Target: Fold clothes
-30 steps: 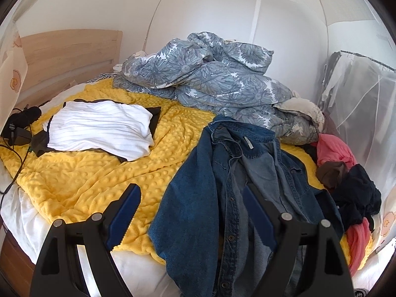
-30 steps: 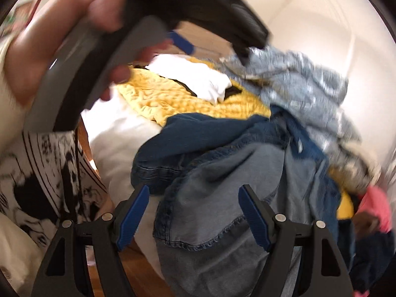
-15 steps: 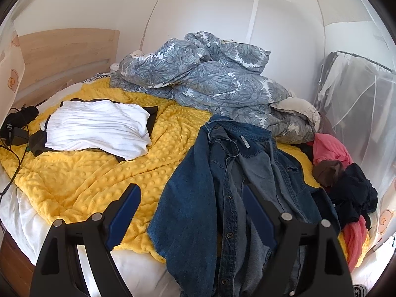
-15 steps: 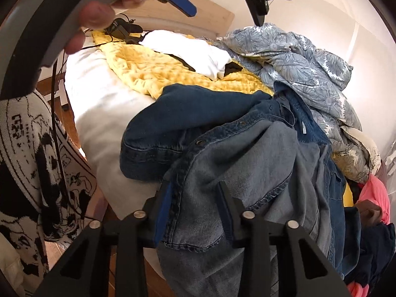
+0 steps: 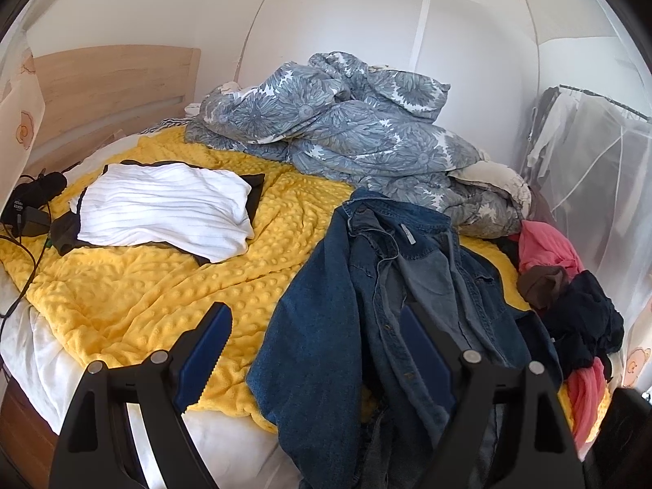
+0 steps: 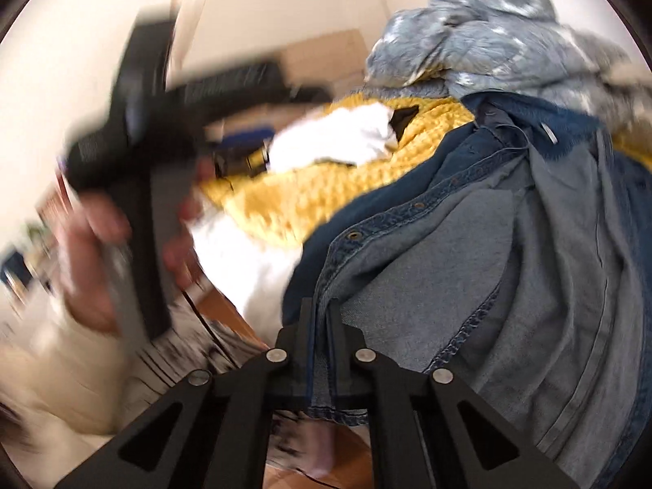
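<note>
Left of the denim jacket [image 5: 391, 309], a white top [image 5: 163, 212] lies folded on the yellow blanket [image 5: 134, 297]: done, it seems. Jacket sprawls unfolded at the bed's near edge; left gripper [image 5: 313, 350] spread above it, empty, right gripper [image 6: 322, 326] pinching its front hem. Right of the jacket, a heap of pink and dark clothes [image 5: 570, 297] waits.

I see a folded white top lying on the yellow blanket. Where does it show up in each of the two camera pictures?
Left wrist view: the white top lies left of centre on the yellow blanket.
Right wrist view: the white top is above centre, blurred, beyond the denim jacket.
Shared landmark: the grey flowered duvet behind it.
</note>
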`<action>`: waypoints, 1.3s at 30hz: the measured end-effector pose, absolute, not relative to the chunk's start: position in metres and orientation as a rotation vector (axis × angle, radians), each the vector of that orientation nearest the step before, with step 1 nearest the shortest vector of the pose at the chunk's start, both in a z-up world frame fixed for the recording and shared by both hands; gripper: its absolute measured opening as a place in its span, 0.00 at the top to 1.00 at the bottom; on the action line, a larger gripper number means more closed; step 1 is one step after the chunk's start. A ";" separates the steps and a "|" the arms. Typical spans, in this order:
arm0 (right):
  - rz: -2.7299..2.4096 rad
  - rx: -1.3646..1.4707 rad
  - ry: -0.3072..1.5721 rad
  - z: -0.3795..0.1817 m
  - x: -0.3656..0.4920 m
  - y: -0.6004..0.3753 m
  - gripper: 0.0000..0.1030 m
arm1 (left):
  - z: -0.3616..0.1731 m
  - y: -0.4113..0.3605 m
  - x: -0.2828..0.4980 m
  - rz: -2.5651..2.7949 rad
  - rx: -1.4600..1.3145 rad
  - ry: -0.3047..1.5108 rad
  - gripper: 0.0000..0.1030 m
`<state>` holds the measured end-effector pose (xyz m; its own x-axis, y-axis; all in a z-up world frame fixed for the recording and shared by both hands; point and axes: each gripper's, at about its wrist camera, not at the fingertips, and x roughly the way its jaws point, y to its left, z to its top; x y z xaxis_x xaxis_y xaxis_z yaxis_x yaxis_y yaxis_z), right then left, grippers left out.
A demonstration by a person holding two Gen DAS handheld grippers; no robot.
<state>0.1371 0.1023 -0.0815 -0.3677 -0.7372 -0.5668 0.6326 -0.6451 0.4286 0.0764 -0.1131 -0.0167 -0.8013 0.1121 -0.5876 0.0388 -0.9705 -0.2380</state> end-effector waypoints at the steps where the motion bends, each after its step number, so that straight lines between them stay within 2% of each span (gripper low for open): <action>1: -2.062 0.933 -0.247 -0.076 0.134 0.114 0.96 | -0.017 -0.113 0.076 2.923 -0.979 -0.368 0.16; 8: -2.030 0.885 -0.794 -0.077 0.110 0.203 0.96 | -0.024 -0.109 0.071 2.921 -1.031 -0.336 0.16; 11: -2.066 0.904 -0.956 -0.088 0.110 0.239 0.96 | -0.027 -0.106 0.069 2.912 -1.057 -0.327 0.16; 15: -2.120 0.949 -1.008 -0.097 0.117 0.258 0.96 | -0.031 -0.098 0.064 2.906 -1.088 -0.291 0.16; 19: -2.186 1.120 -0.994 -0.114 0.120 0.262 0.95 | -0.035 -0.092 0.061 2.910 -1.115 -0.244 0.16; 24: -2.298 1.266 -1.017 -0.128 0.119 0.279 0.91 | -0.040 -0.091 0.061 2.899 -1.144 -0.223 0.16; 25: -2.320 1.281 -1.013 -0.130 0.119 0.281 0.88 | -0.042 -0.091 0.062 2.887 -1.156 -0.223 0.16; 26: -2.345 1.286 -1.005 -0.129 0.120 0.284 0.80 | -0.044 -0.092 0.064 2.874 -1.168 -0.222 0.16; 29: -2.423 1.269 -0.987 -0.123 0.124 0.290 0.52 | -0.055 -0.084 0.066 2.809 -1.220 -0.178 0.16; 30: -2.450 1.236 -0.984 -0.118 0.127 0.292 0.51 | -0.059 -0.080 0.067 2.784 -1.239 -0.153 0.16; 33: -2.507 1.160 -0.940 -0.107 0.132 0.295 0.49 | -0.078 -0.047 0.067 2.725 -1.294 0.101 0.16; 36: -2.442 1.125 -0.932 -0.101 0.131 0.288 0.41 | -0.098 -0.014 0.070 2.680 -1.310 0.414 0.16; 39: -2.399 1.135 -0.866 -0.100 0.127 0.274 0.41 | -0.103 -0.002 0.069 2.625 -1.279 0.490 0.17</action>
